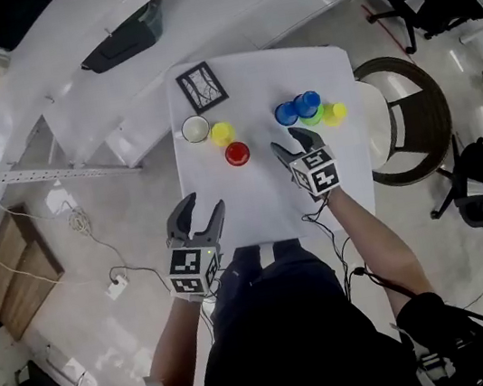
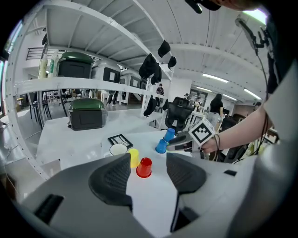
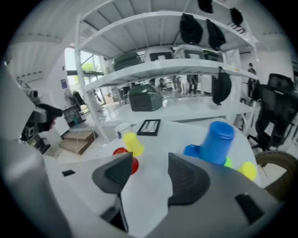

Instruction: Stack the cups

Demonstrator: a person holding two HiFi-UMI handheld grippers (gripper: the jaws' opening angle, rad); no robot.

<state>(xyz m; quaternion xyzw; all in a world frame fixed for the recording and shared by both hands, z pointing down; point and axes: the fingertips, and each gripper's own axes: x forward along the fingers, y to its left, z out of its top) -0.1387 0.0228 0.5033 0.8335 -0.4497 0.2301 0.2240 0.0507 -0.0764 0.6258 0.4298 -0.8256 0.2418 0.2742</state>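
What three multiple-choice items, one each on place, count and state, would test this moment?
1. The red cup stands: A on the white table; B on the floor; C on a shelf.
2. Yellow cups on the table: A one; B two; C four.
3. The right gripper is: A shut on a yellow cup; B open and empty; C shut on the red cup.
Answers: 1 A, the head view shows it on the tabletop; 2 B, one beside the white cup, one near the table's right edge; 3 B, its own view shows the jaws apart with only bare table between them.
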